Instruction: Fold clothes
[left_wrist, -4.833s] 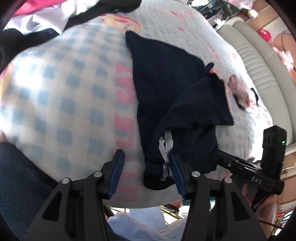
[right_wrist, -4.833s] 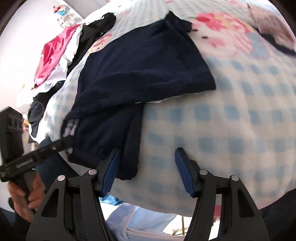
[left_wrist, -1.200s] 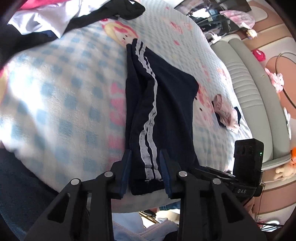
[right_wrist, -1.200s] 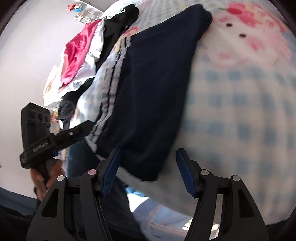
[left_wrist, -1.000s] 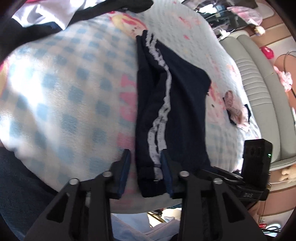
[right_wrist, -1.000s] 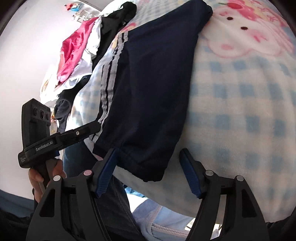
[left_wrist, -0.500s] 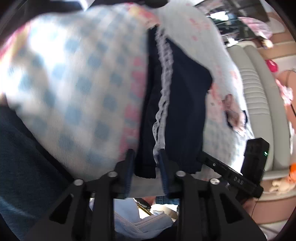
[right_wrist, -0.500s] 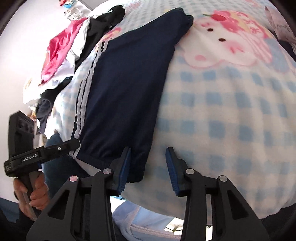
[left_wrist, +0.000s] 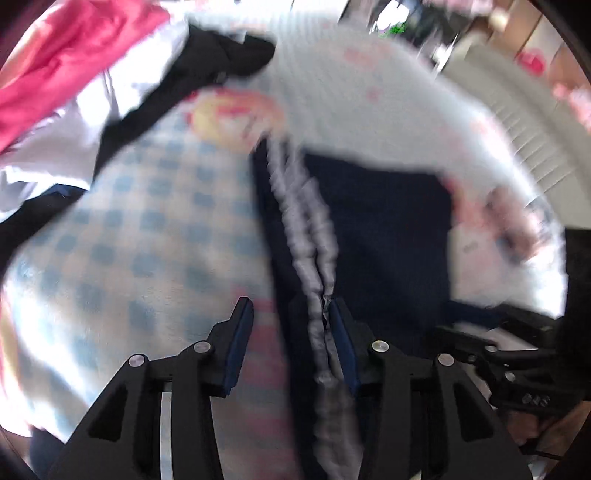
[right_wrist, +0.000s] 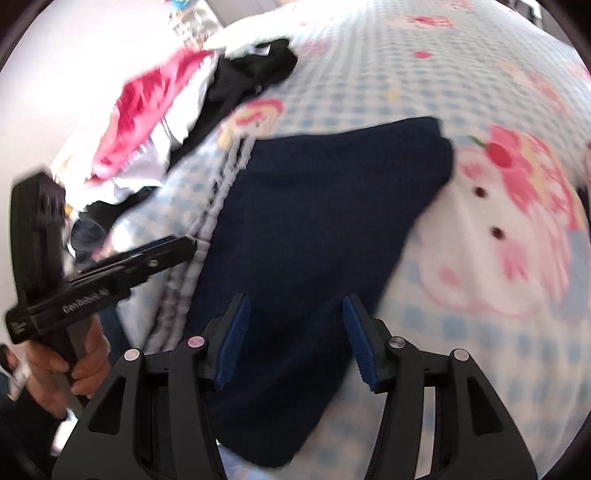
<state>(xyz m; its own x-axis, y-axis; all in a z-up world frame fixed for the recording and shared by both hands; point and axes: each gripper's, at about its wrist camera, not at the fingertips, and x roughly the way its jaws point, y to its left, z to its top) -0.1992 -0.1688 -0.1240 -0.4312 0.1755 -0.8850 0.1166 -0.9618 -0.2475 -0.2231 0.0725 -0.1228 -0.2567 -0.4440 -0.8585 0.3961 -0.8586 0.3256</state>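
Here the dark navy trousers with white side stripes (left_wrist: 373, 236) lie on the bed with the blue-and-white checked fleece blanket (left_wrist: 140, 229), and their long axis runs straight away from both claws, from the near edge of the bed toward the far side.

On the left, the left claw (left_wrist: 291, 347) stands over the striped edge of the trousers. Its jaws are apart, and the bunched white stripes pass between them, close against the right finger. The picture is blurred, so I cannot tell if cloth is pinched.

On the right, the right claw (right_wrist: 295, 339) is also spread wide and holds nothing; the plain navy cloth lies between and under its fingers (right_wrist: 234, 336), at the near end of the garment.

Both claws are at the same near end, the left one at the striped side, the right one at the plain side. I judge that the next fold must carry this near end forward along the long axis, toward the far end.

Beyond the trousers, at the far left, lies a heap of red, white and black clothes (right_wrist: 177, 122).
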